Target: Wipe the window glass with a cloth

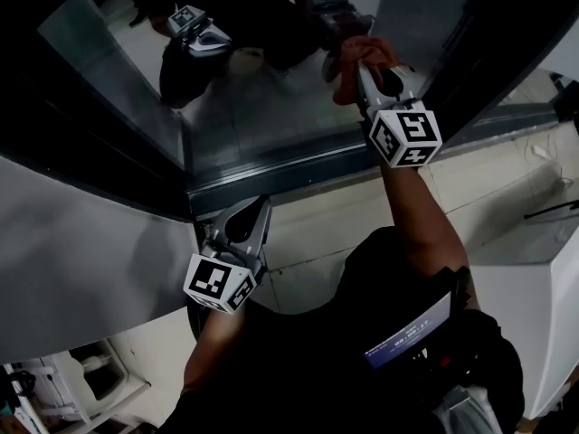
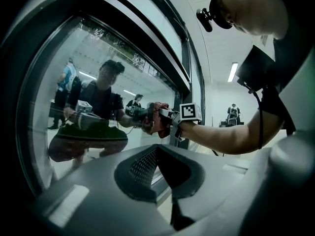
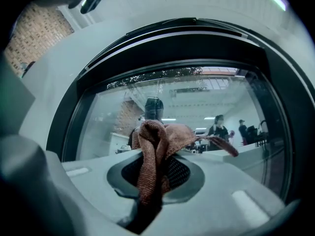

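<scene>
1. The reddish-brown cloth (image 3: 153, 149) is clamped between the fingers (image 3: 221, 191) of the right gripper (image 3: 155, 173), with its bunched end standing out past their tips.
2. The cloth is pressed on the glass (image 1: 262, 107), toward the pane's right side in the head view, where it is met by its own reflection.
3. The left gripper (image 2: 156, 156) is held lower, near the window's bottom frame (image 1: 289, 174), well apart from the cloth.
4. Its fingers (image 2: 140, 167) are closed together, and nothing is held between them.
</scene>
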`<move>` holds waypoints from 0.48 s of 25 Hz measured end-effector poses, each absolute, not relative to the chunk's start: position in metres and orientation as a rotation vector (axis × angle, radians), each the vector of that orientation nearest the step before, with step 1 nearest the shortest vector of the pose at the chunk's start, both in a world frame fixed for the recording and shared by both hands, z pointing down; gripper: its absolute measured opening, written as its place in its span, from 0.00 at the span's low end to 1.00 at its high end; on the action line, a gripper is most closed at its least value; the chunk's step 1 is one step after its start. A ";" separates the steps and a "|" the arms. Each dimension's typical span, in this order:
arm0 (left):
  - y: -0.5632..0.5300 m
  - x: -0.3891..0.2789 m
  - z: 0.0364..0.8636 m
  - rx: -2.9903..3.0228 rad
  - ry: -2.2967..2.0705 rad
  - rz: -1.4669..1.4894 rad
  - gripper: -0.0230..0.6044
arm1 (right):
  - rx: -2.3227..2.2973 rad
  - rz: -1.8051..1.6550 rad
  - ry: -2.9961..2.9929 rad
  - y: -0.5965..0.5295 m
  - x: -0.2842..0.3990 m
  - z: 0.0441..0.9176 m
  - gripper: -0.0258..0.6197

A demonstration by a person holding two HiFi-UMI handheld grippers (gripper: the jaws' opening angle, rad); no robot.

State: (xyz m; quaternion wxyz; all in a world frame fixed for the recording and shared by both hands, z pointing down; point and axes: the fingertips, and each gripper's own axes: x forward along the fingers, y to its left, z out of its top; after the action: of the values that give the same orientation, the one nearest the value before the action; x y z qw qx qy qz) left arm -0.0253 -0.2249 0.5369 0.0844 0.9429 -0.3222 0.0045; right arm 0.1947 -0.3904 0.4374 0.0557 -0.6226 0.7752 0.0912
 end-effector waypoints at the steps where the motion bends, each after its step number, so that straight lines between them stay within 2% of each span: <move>1: -0.224 -0.024 0.539 2.814 -0.958 0.012 0.06 | -1.900 0.282 2.349 -0.390 0.200 0.438 0.11; 12: -0.225 -0.012 0.544 2.811 -0.944 0.022 0.06 | -2.020 0.262 2.249 -0.387 0.265 0.440 0.11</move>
State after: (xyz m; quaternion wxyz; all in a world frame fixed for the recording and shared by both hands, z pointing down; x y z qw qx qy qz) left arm -0.0118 -0.2253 0.5436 0.0882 0.9443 -0.3171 0.0074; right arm 0.2655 -0.3871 0.4398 0.0536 -0.6647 0.7402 0.0862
